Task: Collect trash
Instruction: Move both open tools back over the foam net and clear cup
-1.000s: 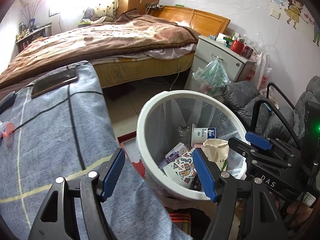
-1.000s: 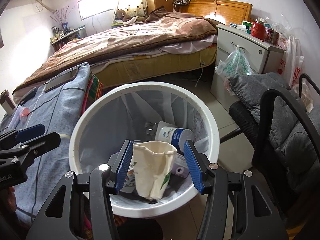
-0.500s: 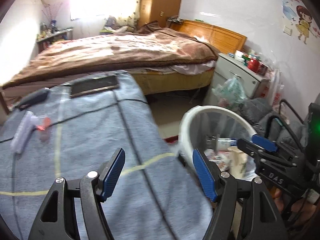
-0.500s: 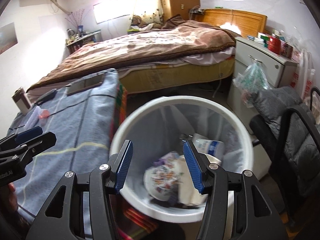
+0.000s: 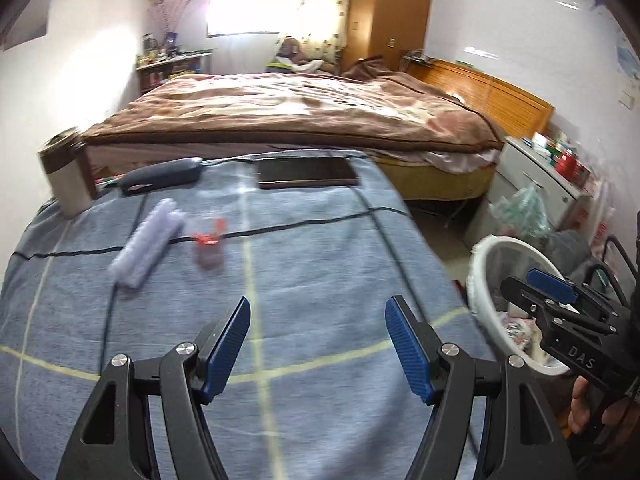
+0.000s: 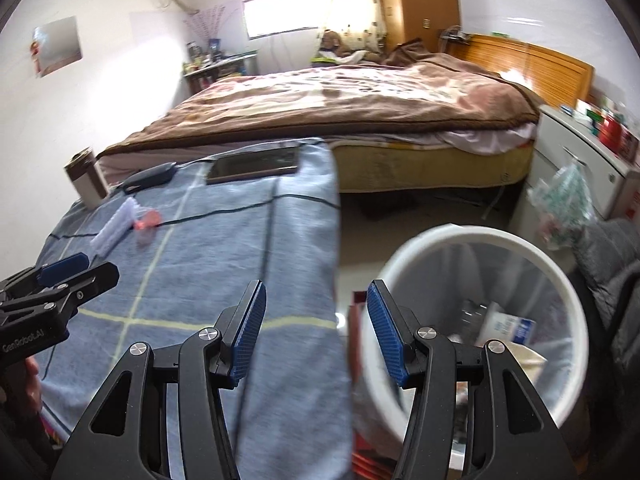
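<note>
A: Well, both the left gripper (image 5: 318,344) and the right gripper (image 6: 316,332) stand half open and empty. What could go wrong?

B: Snagging the soft blue checked cloth (image 5: 304,264), or grabbing the dark glossy flat phone (image 5: 307,173) near its far edge.

A: And the trash?

B: A ridged lilac plastic wrapper (image 5: 148,248) and a small clear red-marked packet (image 5: 208,246), left of the cloth's middle; the round white plastic bin (image 6: 476,240) sits past its right edge.

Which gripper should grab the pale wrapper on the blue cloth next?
Left, probably. The left gripper is open, empty and over the cloth, facing the pale wrapper. The right gripper, also empty, straddles the cloth's edge beside the trash bin.
</note>
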The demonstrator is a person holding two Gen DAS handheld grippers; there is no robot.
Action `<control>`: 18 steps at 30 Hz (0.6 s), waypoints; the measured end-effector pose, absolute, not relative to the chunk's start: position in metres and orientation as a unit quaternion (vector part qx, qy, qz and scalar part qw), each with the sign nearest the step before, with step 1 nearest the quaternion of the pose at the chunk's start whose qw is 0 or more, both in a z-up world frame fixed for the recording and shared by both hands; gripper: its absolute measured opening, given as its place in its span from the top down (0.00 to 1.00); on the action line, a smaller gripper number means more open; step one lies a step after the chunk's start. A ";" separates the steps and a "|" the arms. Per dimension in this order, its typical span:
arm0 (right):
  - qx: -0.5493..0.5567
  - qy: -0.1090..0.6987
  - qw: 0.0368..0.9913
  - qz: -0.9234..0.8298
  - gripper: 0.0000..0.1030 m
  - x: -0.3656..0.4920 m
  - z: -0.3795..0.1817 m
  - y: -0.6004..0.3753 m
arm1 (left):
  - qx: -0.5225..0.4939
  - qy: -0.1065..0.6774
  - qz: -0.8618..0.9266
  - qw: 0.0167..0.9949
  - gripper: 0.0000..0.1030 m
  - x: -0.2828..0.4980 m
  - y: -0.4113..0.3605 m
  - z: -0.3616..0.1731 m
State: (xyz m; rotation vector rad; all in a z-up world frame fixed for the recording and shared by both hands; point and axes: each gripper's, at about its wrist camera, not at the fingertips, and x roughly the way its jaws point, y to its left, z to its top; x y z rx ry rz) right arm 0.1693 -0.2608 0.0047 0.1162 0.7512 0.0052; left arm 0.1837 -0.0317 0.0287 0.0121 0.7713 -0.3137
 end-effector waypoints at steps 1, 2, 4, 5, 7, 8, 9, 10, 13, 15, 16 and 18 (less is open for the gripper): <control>0.055 0.369 0.928 0.009 0.47 0.174 0.004 -0.254 | 0.003 0.375 -0.147 0.915 0.30 0.186 -0.024 0.028; 0.054 0.371 0.927 0.013 0.47 0.176 0.004 -0.251 | -0.001 0.375 -0.141 0.916 0.30 0.188 -0.016 0.028; 0.049 0.373 0.926 0.023 0.47 0.183 0.004 -0.239 | -0.007 0.376 -0.135 0.917 0.30 0.190 -0.004 0.028; 0.047 0.373 0.926 0.026 0.47 0.184 0.004 -0.236 | -0.010 0.377 -0.130 0.917 0.30 0.192 0.003 0.027; 0.041 0.375 0.925 0.037 0.47 0.191 0.004 -0.225 | -0.013 0.379 -0.120 0.917 0.30 0.197 0.014 0.026; 0.038 0.374 0.926 0.042 0.47 0.193 0.004 -0.221 | -0.013 0.379 -0.115 0.918 0.30 0.198 0.019 0.025; 0.036 0.373 0.926 0.045 0.47 0.194 0.004 -0.217 | -0.013 0.380 -0.110 0.918 0.30 0.200 0.025 0.024; 0.033 0.372 0.926 0.050 0.47 0.197 0.005 -0.212 | -0.015 0.382 -0.105 0.918 0.30 0.203 0.031 0.023; 0.028 0.372 0.926 0.060 0.47 0.207 0.006 -0.200 | -0.018 0.383 -0.093 0.919 0.30 0.212 0.049 0.021; 0.028 0.376 0.924 0.068 0.47 0.214 0.005 -0.191 | -0.017 0.385 -0.081 0.919 0.30 0.219 0.059 0.020; 0.027 0.378 0.923 0.071 0.47 0.217 0.005 -0.187 | -0.019 0.388 -0.077 0.918 0.30 0.223 0.065 0.019; 0.022 0.381 0.921 0.080 0.47 0.224 0.004 -0.178 | -0.021 0.390 -0.072 0.918 0.30 0.230 0.075 0.017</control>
